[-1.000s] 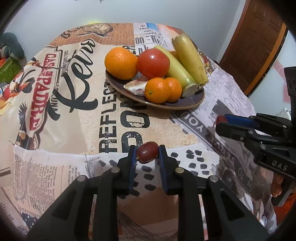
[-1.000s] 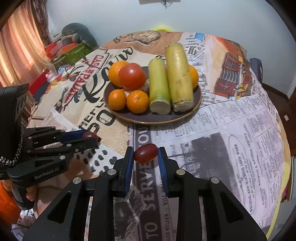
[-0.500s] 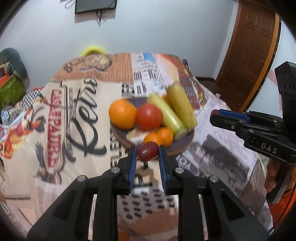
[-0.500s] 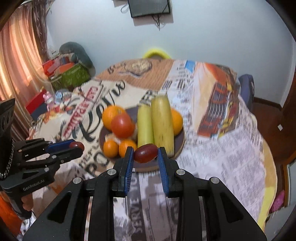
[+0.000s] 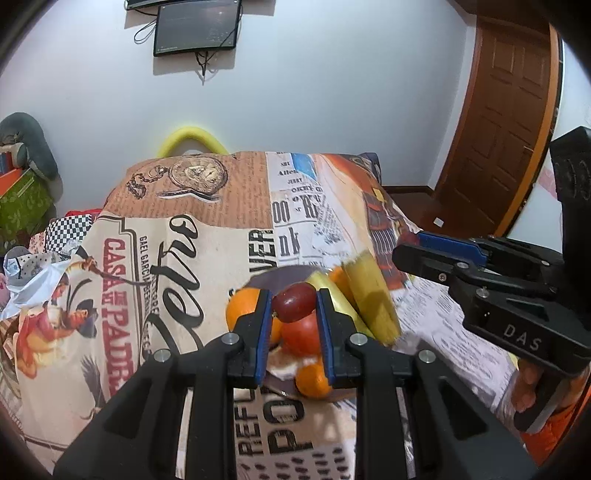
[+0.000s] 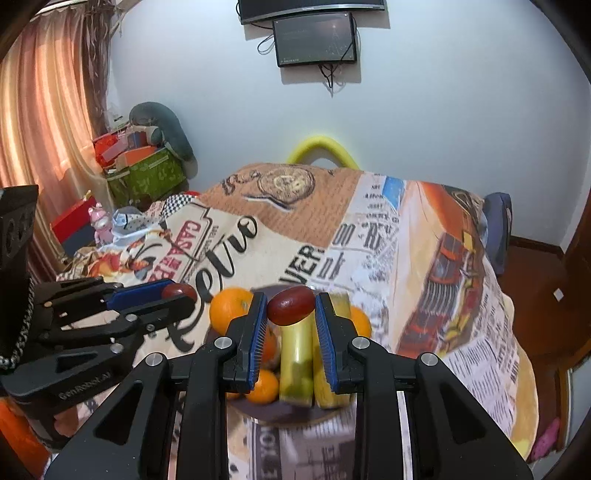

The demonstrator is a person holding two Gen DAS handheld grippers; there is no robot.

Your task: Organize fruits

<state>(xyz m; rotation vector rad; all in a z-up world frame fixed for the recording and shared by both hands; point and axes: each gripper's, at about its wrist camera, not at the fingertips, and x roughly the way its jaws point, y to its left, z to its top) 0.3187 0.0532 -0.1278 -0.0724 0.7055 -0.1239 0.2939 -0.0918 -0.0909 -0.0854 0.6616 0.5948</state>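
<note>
My left gripper [image 5: 294, 304] is shut on a small dark red grape [image 5: 294, 302], held in the air in front of the fruit plate. My right gripper [image 6: 290, 305] is shut on another dark red grape [image 6: 290, 305], also held up. The dark plate [image 5: 279, 278] on the table holds oranges [image 5: 243, 305], a red tomato [image 5: 303, 334], small tangerines [image 5: 312, 380] and two yellow-green sugarcane-like pieces [image 5: 369, 291]. In the right wrist view the plate [image 6: 280, 413] lies behind the fingers, with an orange [image 6: 231, 310]. Each gripper shows in the other's view: the right one [image 5: 406, 251], the left one [image 6: 181, 295].
The table has a printed newspaper-style cloth [image 5: 177, 258]. A yellow chair back [image 5: 190, 138] stands behind it. A screen [image 5: 197, 24] hangs on the wall. A brown door [image 5: 506, 122] is at the right. Boxes and clutter [image 6: 144, 170] sit at the left by a curtain [image 6: 44, 122].
Both grippers have risen and tilted up with their grapes. The plate now sits low behind the fingers and the wall and screen have come into view.
</note>
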